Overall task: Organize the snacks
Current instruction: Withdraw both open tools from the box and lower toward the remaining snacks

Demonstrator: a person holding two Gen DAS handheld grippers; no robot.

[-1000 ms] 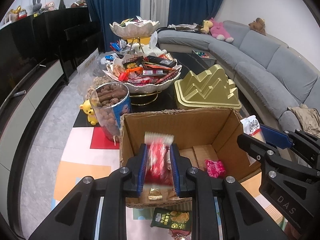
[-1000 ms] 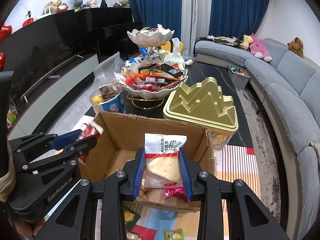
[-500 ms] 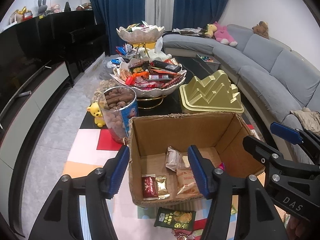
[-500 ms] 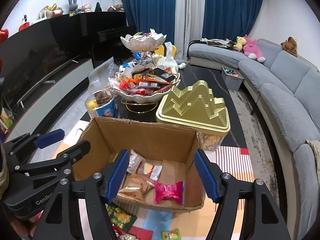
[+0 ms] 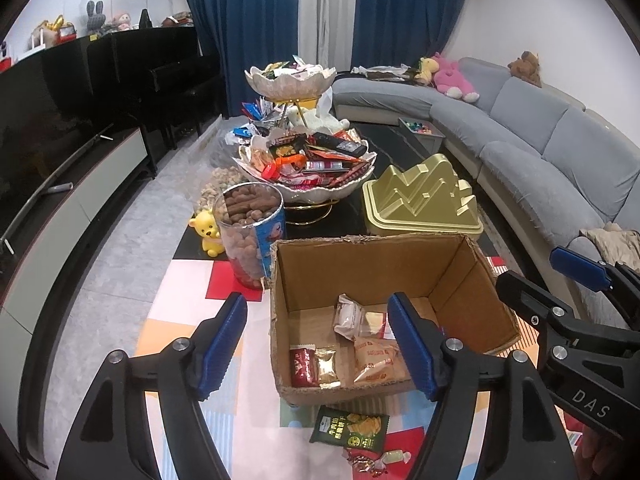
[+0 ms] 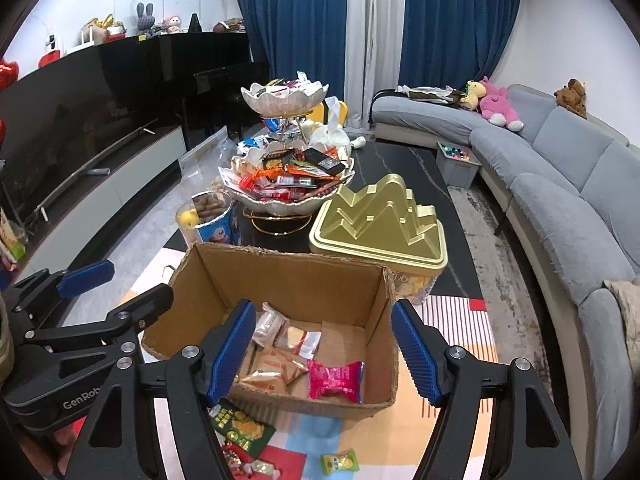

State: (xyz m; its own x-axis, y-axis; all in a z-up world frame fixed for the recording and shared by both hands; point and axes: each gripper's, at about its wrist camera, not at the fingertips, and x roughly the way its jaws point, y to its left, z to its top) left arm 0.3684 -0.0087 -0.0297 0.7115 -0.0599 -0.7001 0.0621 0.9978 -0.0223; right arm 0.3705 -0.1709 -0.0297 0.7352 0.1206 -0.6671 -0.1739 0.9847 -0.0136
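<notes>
An open cardboard box (image 5: 360, 264) (image 6: 280, 276) stands on the colourful mat and holds several snack packets: a red packet (image 5: 301, 366), a beige biscuit packet (image 5: 376, 360), a cheese packet (image 6: 298, 336) and a pink candy packet (image 6: 335, 380). My left gripper (image 5: 320, 346) is open and empty, just above the box's near left corner. My right gripper (image 6: 326, 350) is open and empty above the box's near edge. A green chip packet (image 5: 350, 428) (image 6: 240, 426) and small candies (image 6: 340, 462) lie on the mat in front of the box.
Behind the box stand a nut jar (image 5: 250, 236), a two-tier snack bowl (image 5: 306, 168) and a gold mountain-shaped tin (image 5: 420, 200). A grey sofa (image 5: 540, 152) runs along the right. A TV console (image 5: 60, 208) lines the left.
Both grippers opened and let their packets fall into the box: the left its red packet, the right its cheese packet. Both then drew back and rose slightly.
</notes>
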